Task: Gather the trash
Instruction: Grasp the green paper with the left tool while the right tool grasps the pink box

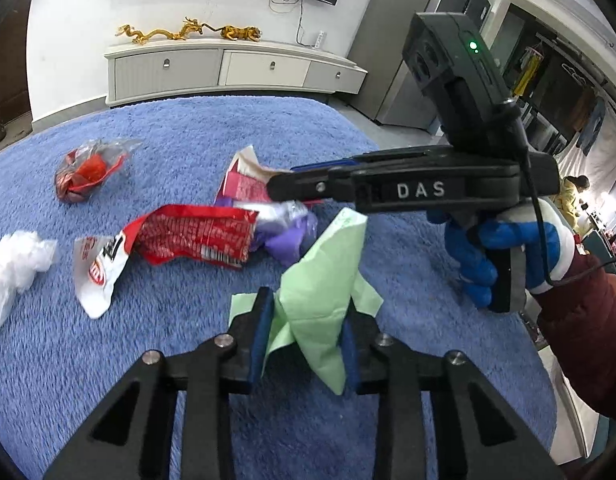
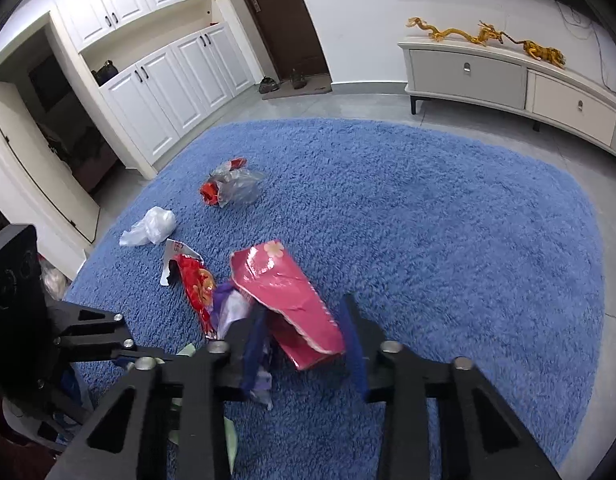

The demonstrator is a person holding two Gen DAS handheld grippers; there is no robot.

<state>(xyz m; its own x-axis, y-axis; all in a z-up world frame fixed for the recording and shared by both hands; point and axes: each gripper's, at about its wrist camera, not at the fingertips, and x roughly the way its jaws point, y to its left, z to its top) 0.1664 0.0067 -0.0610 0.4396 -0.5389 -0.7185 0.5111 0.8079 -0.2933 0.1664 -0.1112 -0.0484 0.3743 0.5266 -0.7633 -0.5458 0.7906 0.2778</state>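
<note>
Two grippers are at work over a blue rug (image 2: pixel 428 208), each with a piece of trash between its pads. Nearest in the left wrist view, the left gripper (image 1: pixel 303 344) pinches a crumpled green paper napkin (image 1: pixel 324 280); the blue pads press into its folds from both sides, and the loose upper part stands up above the fingers. Gripping it low, near the bunched middle, probably keeps the thin sheet from slipping out.

Nearest in the right wrist view, the right gripper (image 2: pixel 308 344) has its jaws around the lower end of a pink foil packet (image 2: pixel 283 292). The left pad touches it, though whether the right pad presses on it is hard to tell. A purple wrapper (image 2: pixel 231 312) sits just beside and partly under the left finger, so it may be caught too.

Just beyond lies a red snack bag (image 1: pixel 195 236), flat on the rug and touching the purple wrapper. A white torn flap (image 1: pixel 95 276) with red print hangs off its near end. Farther left is a wad of white plastic (image 1: pixel 15 264), and beyond that a clear bag with something red inside (image 1: pixel 87 172), well apart from the rest.

At the far edge of the rug stands a low white cabinet (image 1: pixel 227 68) bearing golden figurines (image 1: pixel 187 32). No bin shows in either view, so the collecting point cannot be told. Four pieces or so appear left to gather.
</note>
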